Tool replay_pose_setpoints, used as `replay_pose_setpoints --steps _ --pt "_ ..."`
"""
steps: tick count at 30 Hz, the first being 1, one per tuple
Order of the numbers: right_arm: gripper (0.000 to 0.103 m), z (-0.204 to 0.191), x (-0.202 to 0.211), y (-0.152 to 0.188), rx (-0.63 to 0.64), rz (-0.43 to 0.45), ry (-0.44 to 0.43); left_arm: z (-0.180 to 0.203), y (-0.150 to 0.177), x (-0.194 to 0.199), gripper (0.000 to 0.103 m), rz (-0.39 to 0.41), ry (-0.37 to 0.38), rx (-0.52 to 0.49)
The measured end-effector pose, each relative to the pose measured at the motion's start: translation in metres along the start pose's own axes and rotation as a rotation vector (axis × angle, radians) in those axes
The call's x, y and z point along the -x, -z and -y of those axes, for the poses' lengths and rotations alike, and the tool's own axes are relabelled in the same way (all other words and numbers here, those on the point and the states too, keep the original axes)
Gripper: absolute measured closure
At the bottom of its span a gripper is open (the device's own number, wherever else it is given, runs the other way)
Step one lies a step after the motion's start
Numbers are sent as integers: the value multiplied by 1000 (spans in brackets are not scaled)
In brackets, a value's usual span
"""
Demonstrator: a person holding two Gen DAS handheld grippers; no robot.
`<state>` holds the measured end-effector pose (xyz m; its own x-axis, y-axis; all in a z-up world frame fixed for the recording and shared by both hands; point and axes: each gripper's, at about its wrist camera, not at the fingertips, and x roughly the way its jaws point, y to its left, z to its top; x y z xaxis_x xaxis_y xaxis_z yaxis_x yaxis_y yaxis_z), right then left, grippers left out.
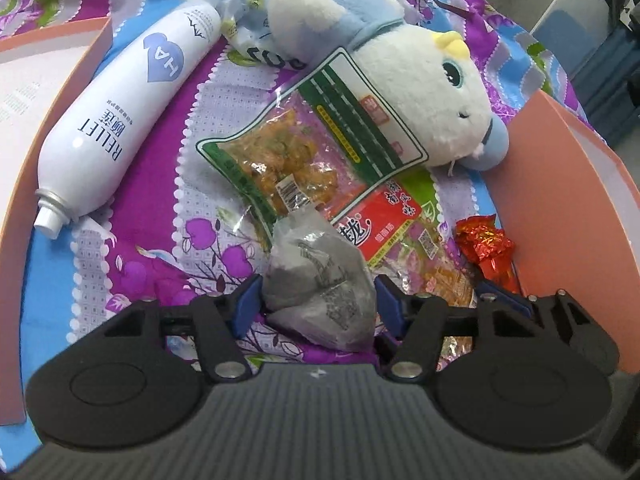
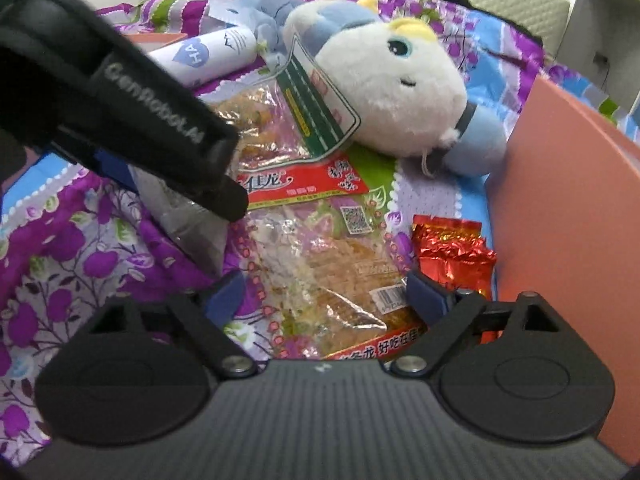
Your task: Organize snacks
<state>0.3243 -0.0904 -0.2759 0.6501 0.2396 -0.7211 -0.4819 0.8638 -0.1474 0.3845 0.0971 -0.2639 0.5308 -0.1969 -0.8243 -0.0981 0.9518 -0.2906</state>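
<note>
My left gripper [image 1: 318, 300] has its jaws on both sides of a small grey packet [image 1: 320, 284] and touches it; whether they pinch it is unclear. My right gripper [image 2: 324, 292] is open, its jaws straddling a clear red-labelled snack bag [image 2: 324, 264] on the cloth. A clear green-edged snack bag [image 1: 304, 140] lies beyond, partly under the plush. A red foil snack [image 2: 452, 256] lies to the right by the box wall; it also shows in the left wrist view [image 1: 486, 246]. The left gripper's body [image 2: 120, 96] crosses the right wrist view and hides part of the grey packet [image 2: 188, 220].
A white and blue plush toy [image 1: 408, 80] and a white spray can [image 1: 132, 108] lie on the purple flowered cloth [image 1: 140, 248]. A salmon box wall [image 1: 568, 200] stands at the right and another [image 1: 48, 128] at the left. A crumpled clear bag [image 1: 244, 12] lies at the back.
</note>
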Motion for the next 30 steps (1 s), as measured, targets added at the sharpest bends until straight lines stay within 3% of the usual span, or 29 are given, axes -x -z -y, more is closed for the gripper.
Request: replay_pose_setpoints --steps 4,7,9,12,21,30 --pt "20 -1 -2 -8 1 -49 -15 1 1 2 42 -4 -9 -6" --pt "33 -4 0 -11 25 -58 -19 2 1 4 47 -7 -15 -4" --pt "55 -6 3 -11 42 -55 -10 2 2 8 49 -5 -20 -1" --pt "69 -8 9 -13 51 -54 14 3 3 15 51 -6 -38 7" --pt "75 -21 45 2 35 -70 21 5 25 66 52 30 -36 36" --pt "75 -38 96 31 21 -68 45 -5 75 128 52 48 -48 52"
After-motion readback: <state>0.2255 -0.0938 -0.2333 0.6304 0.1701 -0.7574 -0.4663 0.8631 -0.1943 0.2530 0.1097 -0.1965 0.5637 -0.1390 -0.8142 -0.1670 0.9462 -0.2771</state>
